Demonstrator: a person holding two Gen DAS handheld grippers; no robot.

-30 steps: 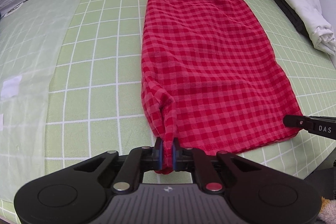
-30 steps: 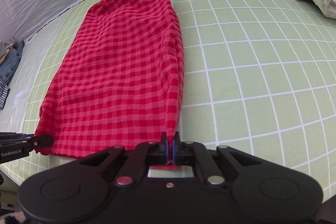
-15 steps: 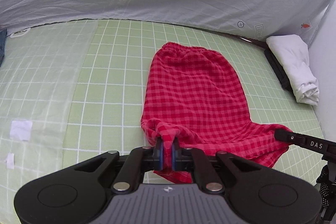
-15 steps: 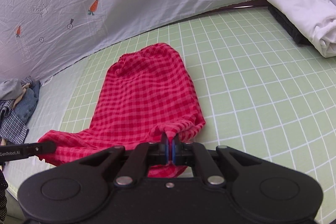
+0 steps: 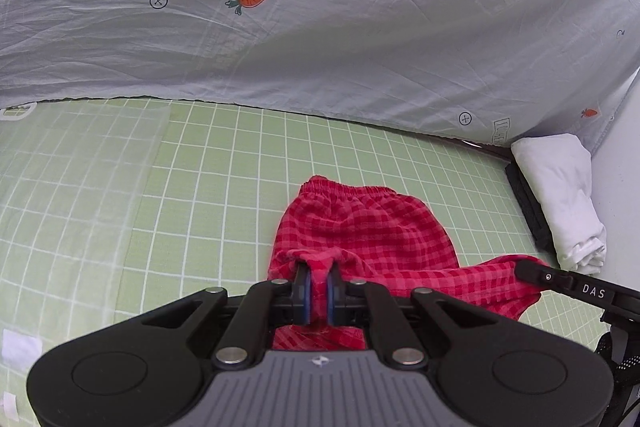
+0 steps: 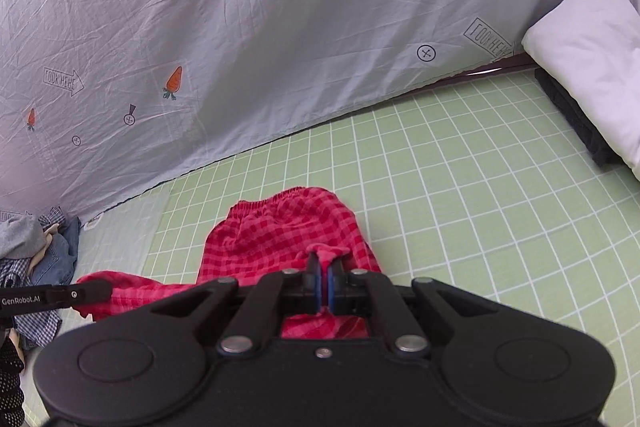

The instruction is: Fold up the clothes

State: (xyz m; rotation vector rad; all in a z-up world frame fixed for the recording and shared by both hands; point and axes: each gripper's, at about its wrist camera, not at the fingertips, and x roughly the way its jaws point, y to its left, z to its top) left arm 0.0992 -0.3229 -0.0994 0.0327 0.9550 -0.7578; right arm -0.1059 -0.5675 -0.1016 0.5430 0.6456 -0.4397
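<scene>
One big grey sheet point(image 5: 320, 27) printed with carrots is hung up as the backdrop, and one green grid mat point(image 5: 224, 187) is spread out below it. On the mat, one pair of red checked shorts point(image 5: 360, 227) is laid with the elastic waistband at the far end, and the near hem is lifted off the mat at both corners. One folded white cloth point(image 5: 560, 195) is parked at the right edge of the mat on top of something dark, well apart from the shorts. A small heap of clothes point(image 6: 36, 255), denim and plaid, is seen at the far left in the right view. Two tongs are in play: the left tongs point(image 5: 316, 291) are clamped on one bunched hem corner, and the right tongs point(image 6: 323, 287) are pinched shut on the other corner. Each one's tip is also caught in the other's view, buried in red fabric.
</scene>
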